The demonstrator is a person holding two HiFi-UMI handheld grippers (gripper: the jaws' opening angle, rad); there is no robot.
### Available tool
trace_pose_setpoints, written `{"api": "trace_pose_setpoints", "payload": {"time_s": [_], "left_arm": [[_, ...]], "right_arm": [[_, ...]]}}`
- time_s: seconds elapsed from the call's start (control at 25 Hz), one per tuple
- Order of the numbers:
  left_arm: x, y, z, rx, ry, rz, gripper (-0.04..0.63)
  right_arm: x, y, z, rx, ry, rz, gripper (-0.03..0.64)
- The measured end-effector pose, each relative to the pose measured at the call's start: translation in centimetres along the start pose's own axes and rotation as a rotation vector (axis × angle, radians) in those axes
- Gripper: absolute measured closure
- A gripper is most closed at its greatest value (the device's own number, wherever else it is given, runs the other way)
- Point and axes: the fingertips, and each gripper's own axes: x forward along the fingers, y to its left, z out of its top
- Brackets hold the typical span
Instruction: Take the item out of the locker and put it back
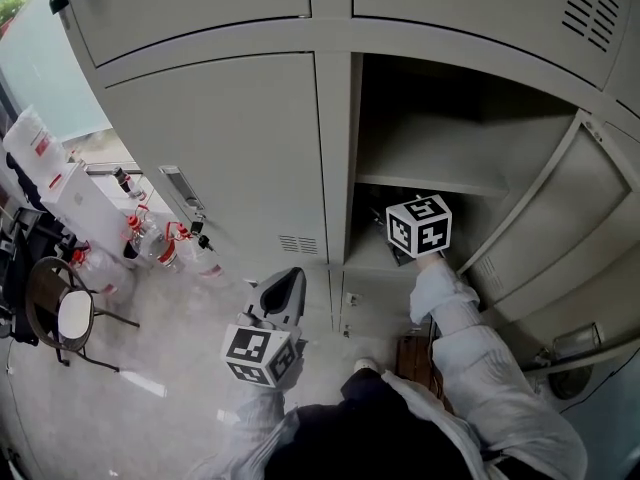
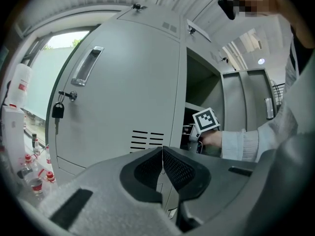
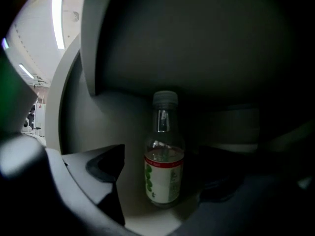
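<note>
Overall, a bank of grey lockers [image 1: 220, 148] fills the head view, one door [image 1: 575, 203] swung wide to the right so that its compartment [image 1: 440, 108] lies dark and open beside a closed, padlocked neighbour. Inside, a shelf [image 1: 430, 173] divides the space, and the person's right sleeve [image 1: 470, 348] reaches in beneath it, carrying the right gripper [image 1: 418, 226] into the lower part. The left gripper [image 2: 162, 161] hangs outside, low in front of the closed door, its fingers pressed together on nothing and well apart from the work. The right gripper's fingers [image 3: 106, 167] stand spread wide, and between them is the bottle [image 3: 164, 154]: a small clear one with a pale cap and a red-and-green label, upright on the compartment floor, close to the back wall. Its long axis is vertical, crossing the line of the fingers squarely, and a gap shows at the left pad, so nothing is gripped. The right hand is plainly the nearer. To my judgement, a lift-out would need only a level squeeze at label height, then a straight pull back under the shelf.
</note>
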Motion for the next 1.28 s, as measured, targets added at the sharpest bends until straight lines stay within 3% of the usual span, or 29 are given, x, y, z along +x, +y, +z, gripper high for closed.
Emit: {"api": "trace_pose_setpoints", "payload": {"time_s": [0.16, 0.48, 0.76, 1.04, 1.28], "left_arm": [[-1.3, -0.8, 0.0, 0.008, -0.003, -0.02, 0.588], [-5.2, -3.1, -0.8, 0.014, 0.005, -0.071, 0.588], [-9.1, -4.5, -2.2, 0.0, 0.026, -0.113, 0.588], [-12.3, -6.4, -4.4, 0.006, 0.073, -0.163, 0.587], [-13.5, -8.0, -5.4, 0.011, 0.08, -0.186, 0.588]], "right_arm": [[-2.6, 0.0, 0.6, 0.0, -0.036, -0.059, 0.166], [-8.5, 2.1, 0.1, 0.018, 0.0, -0.14, 0.166], [-14.6, 6.9, 0.8, -0.077, -0.029, -0.179, 0.167], [-21.4, 11.2, -2.9, 0.034, 0.028, -0.188, 0.172], [-27.0, 13.8, -3.2, 0.093, -0.045, -0.273, 0.236]]}}
